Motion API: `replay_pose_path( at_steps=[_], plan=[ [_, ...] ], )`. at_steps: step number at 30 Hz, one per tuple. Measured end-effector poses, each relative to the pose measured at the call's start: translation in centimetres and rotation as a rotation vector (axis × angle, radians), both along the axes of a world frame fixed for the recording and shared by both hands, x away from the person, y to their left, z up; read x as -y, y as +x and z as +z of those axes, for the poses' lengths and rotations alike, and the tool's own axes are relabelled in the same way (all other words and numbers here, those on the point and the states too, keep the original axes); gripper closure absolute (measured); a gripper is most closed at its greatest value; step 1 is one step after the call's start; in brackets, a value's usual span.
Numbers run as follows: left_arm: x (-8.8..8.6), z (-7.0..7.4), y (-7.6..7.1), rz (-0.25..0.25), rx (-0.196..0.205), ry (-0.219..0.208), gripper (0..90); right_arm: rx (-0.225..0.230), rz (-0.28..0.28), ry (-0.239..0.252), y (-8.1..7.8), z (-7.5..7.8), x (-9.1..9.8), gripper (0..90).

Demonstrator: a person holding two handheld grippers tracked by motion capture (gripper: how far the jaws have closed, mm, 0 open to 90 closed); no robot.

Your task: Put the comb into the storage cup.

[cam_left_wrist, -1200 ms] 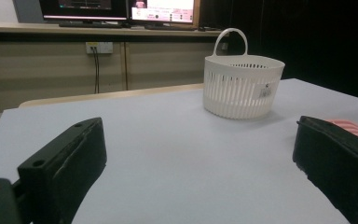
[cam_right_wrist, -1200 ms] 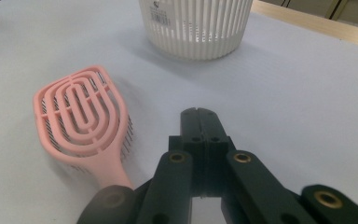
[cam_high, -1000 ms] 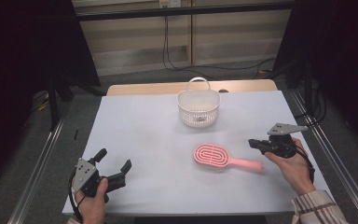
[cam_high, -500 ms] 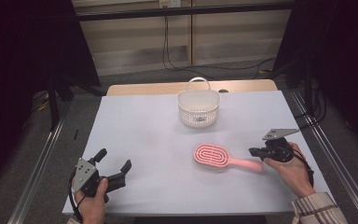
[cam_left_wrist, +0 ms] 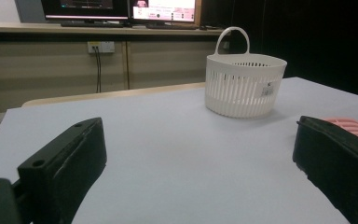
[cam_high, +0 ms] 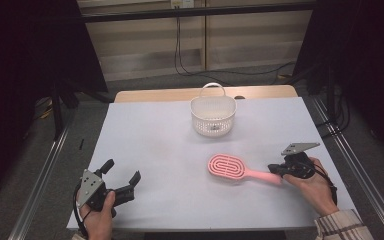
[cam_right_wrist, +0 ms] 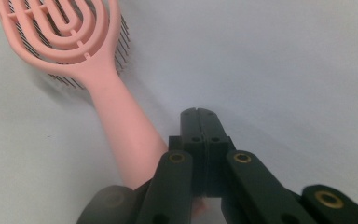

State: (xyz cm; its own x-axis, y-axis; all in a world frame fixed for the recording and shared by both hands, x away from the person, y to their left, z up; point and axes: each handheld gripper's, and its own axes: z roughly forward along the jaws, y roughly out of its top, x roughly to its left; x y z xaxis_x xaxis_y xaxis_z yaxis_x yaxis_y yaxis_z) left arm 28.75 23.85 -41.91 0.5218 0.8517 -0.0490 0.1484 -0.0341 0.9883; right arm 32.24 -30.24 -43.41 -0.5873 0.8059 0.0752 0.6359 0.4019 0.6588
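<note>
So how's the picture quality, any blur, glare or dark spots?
High view: table evenly lit, surroundings dark. Left gripper view: its own tongs soft, basket sharp. Right gripper view: hairbrush sharp, tongs slightly blurred near the lens; no glare.

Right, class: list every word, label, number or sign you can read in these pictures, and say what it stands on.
No text can be read.
Sticker on the white basket: print too small to read.
Two screens on the back counter in the left gripper view: bright coloured content, too blurred to read.
Pink hairbrush and both grippers: no lettering shows.
</note>
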Motion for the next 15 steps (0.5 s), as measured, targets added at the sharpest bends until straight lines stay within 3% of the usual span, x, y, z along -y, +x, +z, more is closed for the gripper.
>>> replay_pose_path(
  at_steps=[15],
  plan=[
    [0.02,0.0,0.01,0.0,0.0,-0.002,2.8,0.003,0.007,0.002,-0.81,-0.16,0.1,90.0]
  ],
)
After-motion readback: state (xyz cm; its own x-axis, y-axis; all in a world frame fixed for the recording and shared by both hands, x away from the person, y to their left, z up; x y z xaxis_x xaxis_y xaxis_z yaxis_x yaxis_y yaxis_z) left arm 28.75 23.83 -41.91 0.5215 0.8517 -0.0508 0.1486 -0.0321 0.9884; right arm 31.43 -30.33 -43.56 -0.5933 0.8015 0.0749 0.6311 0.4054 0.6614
